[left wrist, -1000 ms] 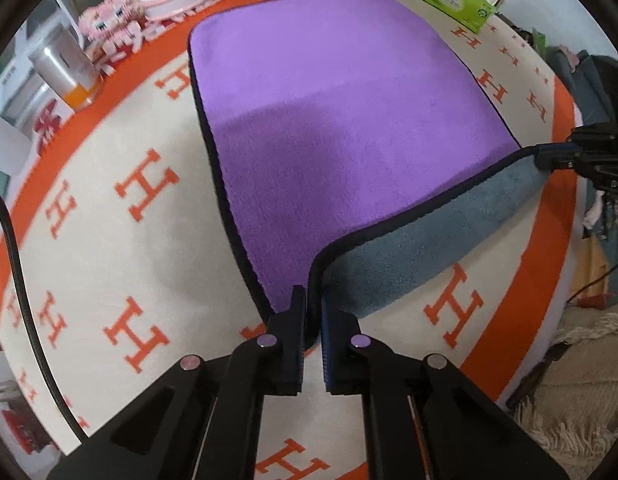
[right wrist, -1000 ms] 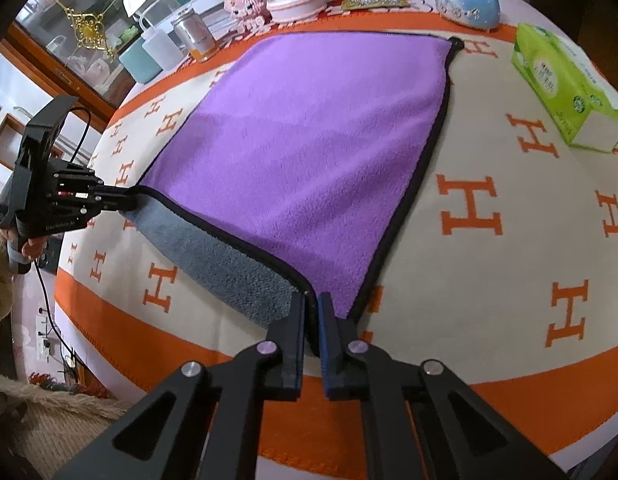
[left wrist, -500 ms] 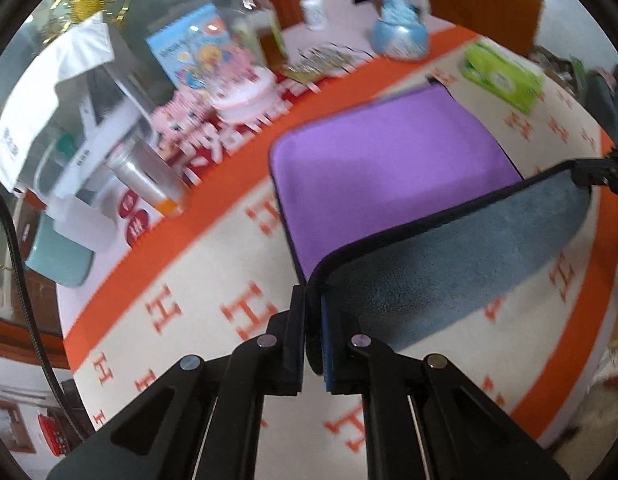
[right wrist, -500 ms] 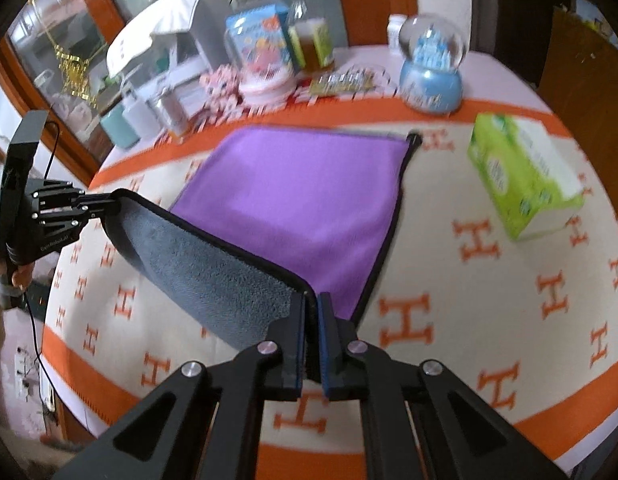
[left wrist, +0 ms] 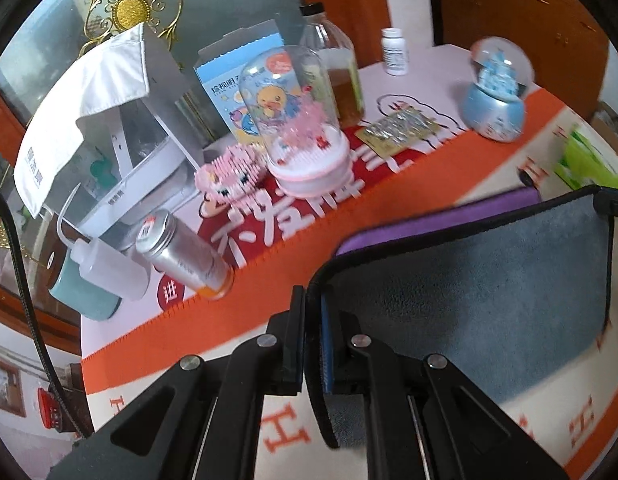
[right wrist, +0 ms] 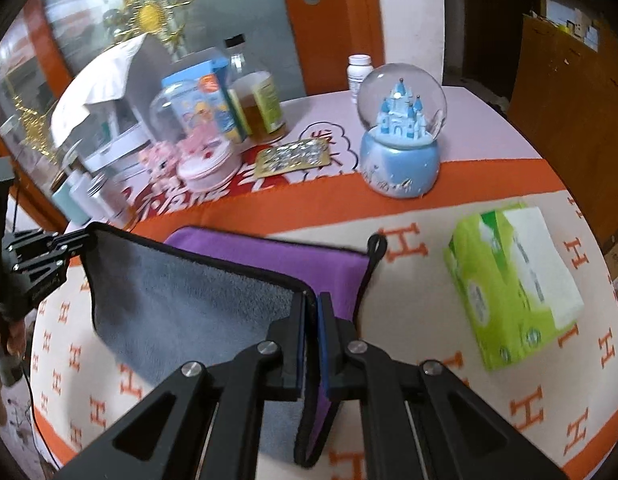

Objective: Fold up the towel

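towel (left wrist: 489,300): soft, light, limp terry, purple on one face and grey on the other, edged with black piping; sags between grips, so best held at the corners, right on the piping, where the hem gives the pads something firm to bite. no risk of breakage, little of slipping, though a shallow pinch could let the hem pull free under tension.

left tool (left wrist: 313,340) pressed together on one near corner, hem running up out of the jaws. right tool (right wrist: 311,344) likewise pinching the other near corner, cloth hanging down between its fingers. near edge lifted off the tabletop (right wrist: 449,320) and stretched taut between both tools, grey underside facing the cameras, far part still lying flat and purple on the h-patterned cloth. hanging loop (right wrist: 375,246) at the far right corner resting on the tabletop.

judged mid-fold: raised edge likely to be carried forward over the flat half. clutter beyond, snow globe (right wrist: 401,152) and tissue pack (right wrist: 513,284), near enough to mind.
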